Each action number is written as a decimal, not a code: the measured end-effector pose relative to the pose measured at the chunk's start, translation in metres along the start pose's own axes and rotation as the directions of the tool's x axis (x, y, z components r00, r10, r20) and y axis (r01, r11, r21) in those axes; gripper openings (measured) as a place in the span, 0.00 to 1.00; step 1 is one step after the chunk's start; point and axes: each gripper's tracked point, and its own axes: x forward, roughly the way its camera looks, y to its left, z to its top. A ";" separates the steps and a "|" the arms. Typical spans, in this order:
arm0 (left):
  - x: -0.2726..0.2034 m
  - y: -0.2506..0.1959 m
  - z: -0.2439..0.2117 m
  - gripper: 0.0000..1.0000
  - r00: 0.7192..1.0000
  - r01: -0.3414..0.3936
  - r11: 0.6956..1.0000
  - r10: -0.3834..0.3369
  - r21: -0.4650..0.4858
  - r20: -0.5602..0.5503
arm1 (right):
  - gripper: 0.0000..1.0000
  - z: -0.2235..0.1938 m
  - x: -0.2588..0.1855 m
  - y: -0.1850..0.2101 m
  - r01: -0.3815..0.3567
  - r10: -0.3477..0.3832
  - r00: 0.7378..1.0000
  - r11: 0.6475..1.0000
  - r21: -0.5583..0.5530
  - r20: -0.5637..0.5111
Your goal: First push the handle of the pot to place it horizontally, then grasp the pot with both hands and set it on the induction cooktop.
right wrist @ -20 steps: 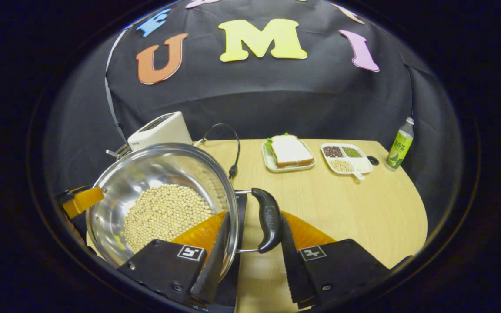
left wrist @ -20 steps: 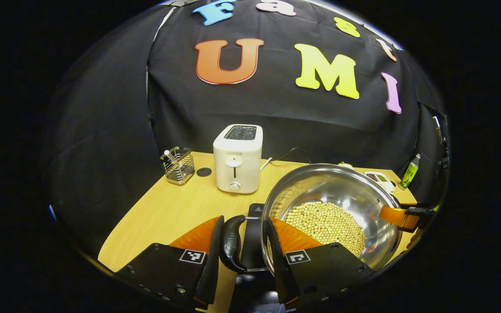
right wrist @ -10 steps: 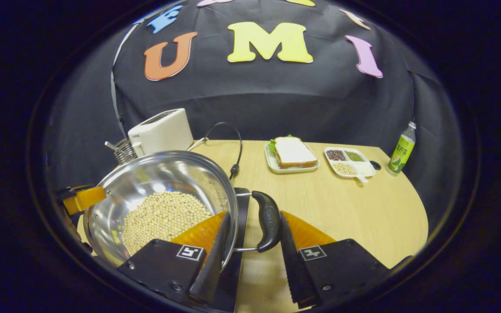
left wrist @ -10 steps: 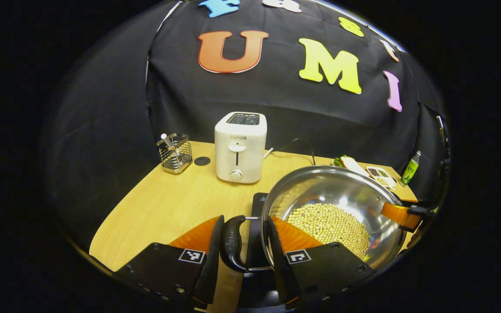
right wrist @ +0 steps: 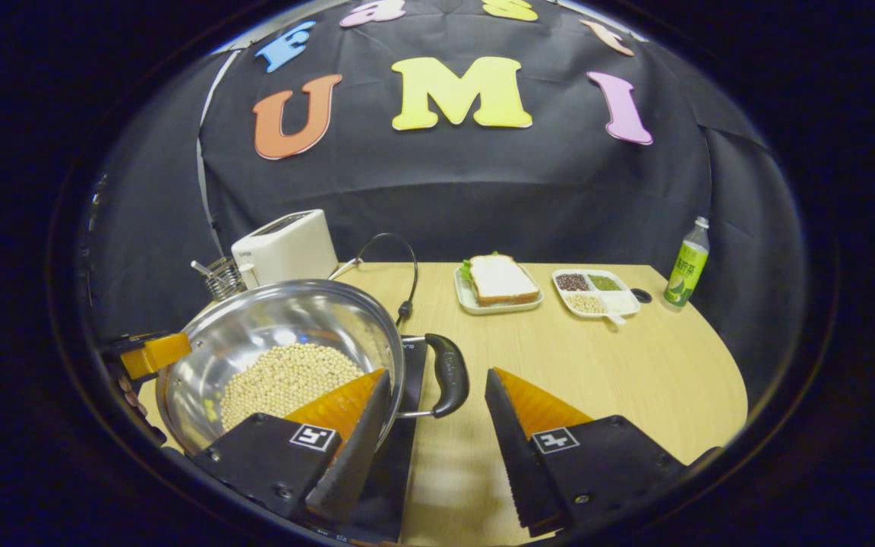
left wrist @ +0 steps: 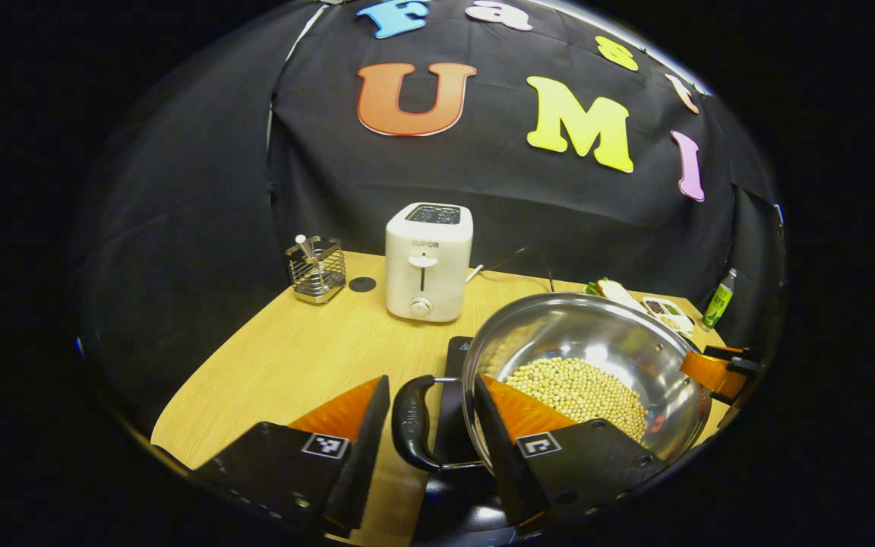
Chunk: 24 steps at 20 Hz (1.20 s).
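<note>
The stainless pot (left wrist: 589, 365) of soybeans (left wrist: 574, 384) sits on the black induction cooktop (left wrist: 453, 395) on the tabletop (left wrist: 293, 365). Both tongs, left (left wrist: 426, 456) and right (right wrist: 430, 448), stand released astride its side handles (right wrist: 446, 374); withdrawing carelessly could snag a handle and drag the pot off-centre.

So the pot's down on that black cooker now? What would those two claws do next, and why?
Probably draw both grippers back from the pot. It appears to rest on the induction cooktop, and both the left gripper and right gripper stand open around the pot's black side handles, no longer pressing them. Backing straight out should avoid nudging the handles.
</note>
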 end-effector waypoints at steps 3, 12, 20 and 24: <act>-0.023 0.005 0.014 0.90 0.998 -0.008 1.000 0.008 -0.005 0.064 | 0.80 0.008 -0.028 -0.004 -0.021 0.020 0.998 0.999 0.024 0.057; -0.125 -0.015 0.053 0.95 0.952 0.004 1.000 0.000 -0.015 0.306 | 0.98 0.020 -0.128 -0.023 -0.046 0.044 0.967 0.999 0.004 0.250; -0.218 -0.073 0.062 0.95 0.910 0.091 0.995 -0.100 0.042 0.403 | 0.97 0.035 -0.239 -0.056 -0.039 0.018 0.916 0.998 0.043 0.400; -0.261 -0.094 0.082 0.95 0.880 0.099 0.993 -0.118 0.065 0.460 | 0.98 0.053 -0.307 -0.075 -0.007 -0.003 0.855 1.000 0.017 0.518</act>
